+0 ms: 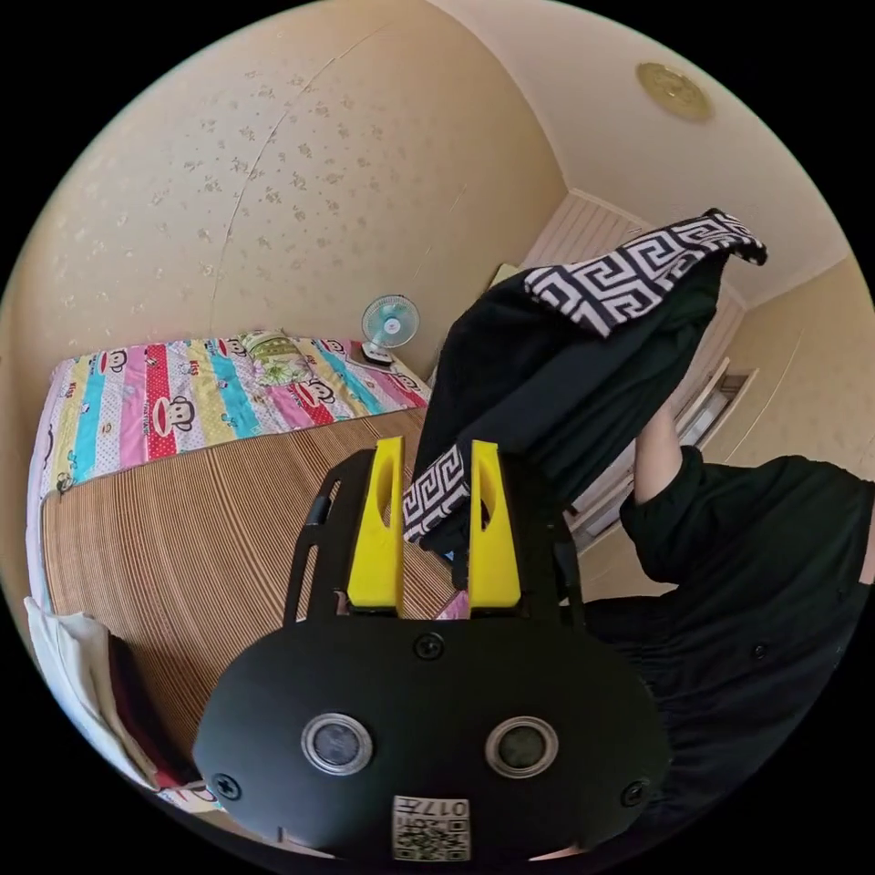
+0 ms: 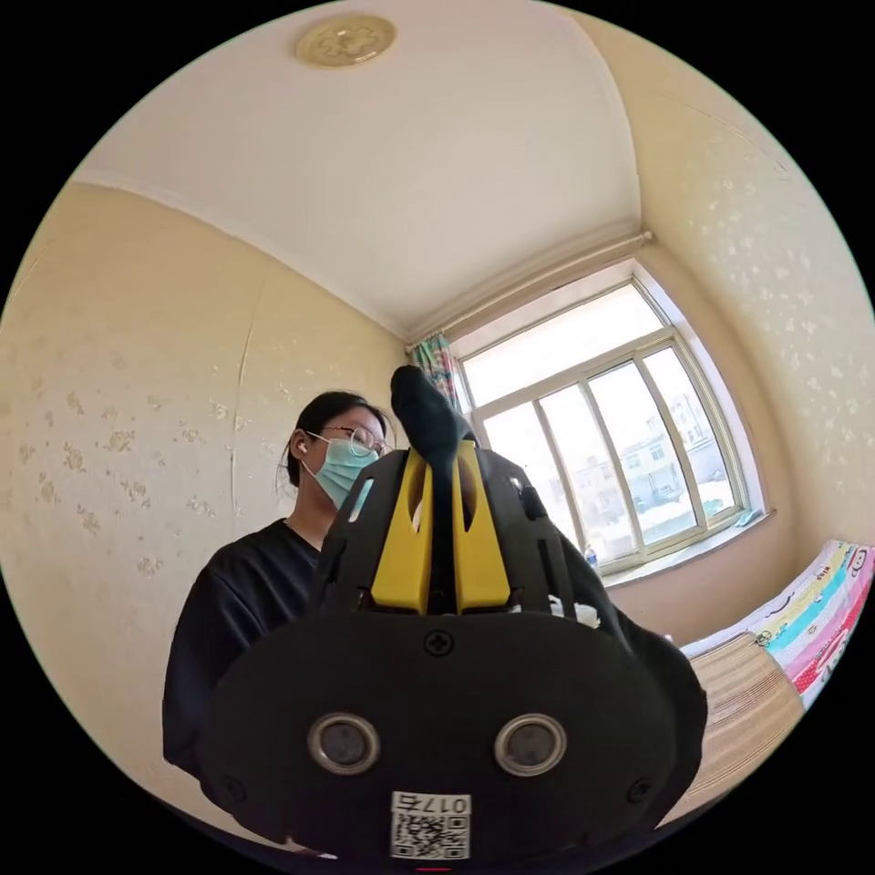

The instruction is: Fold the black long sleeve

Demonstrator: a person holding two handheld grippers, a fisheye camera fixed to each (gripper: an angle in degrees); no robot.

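In the left gripper view, the left gripper has its two yellow jaws drawn close together on a patterned black-and-white cuff of the black long sleeve, which both jaws press from either side. From that pinch the garment rises up and away ahead of the gripper, hanging in the air above the bed, with a second patterned band at its far, upper end. Beyond the garment a person's forearm reaches up behind the cloth. In the right gripper view, the right gripper is closed tight on a narrow fold of the same black fabric, a tuft of which sticks out past the jaw tips; more cloth drapes down beside the gripper body. Behind this gripper stand the person and a window.
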